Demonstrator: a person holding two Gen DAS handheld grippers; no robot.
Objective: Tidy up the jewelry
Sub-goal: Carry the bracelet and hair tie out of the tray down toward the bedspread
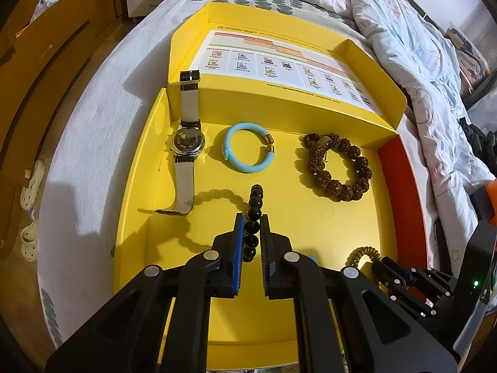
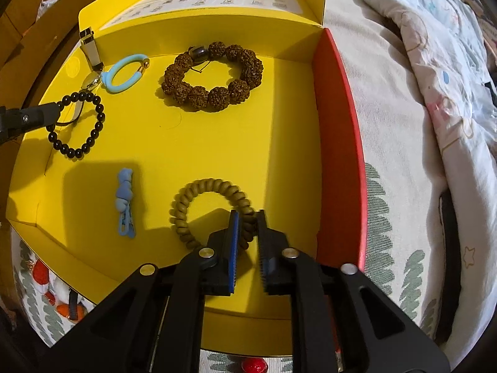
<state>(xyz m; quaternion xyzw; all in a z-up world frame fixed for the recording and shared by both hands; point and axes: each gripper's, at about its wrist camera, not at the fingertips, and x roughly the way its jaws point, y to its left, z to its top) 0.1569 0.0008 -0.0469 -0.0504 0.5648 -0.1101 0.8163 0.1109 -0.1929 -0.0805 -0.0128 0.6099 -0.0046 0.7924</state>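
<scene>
Only the right view shows the blue hair clip (image 2: 125, 202) — right claw (image 2: 247, 219) clamps the coil band (image 2: 198, 208); left claw (image 1: 251, 222) grips black beads (image 1: 253, 214).

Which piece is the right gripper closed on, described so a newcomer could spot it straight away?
Start at the open yellow box on the bed and go to its near corner beside the red wall. There the right gripper pinches an olive spiral coil bracelet. Unlike the knobbly brown bead bracelet behind it, it resembles a telephone cord.
</scene>
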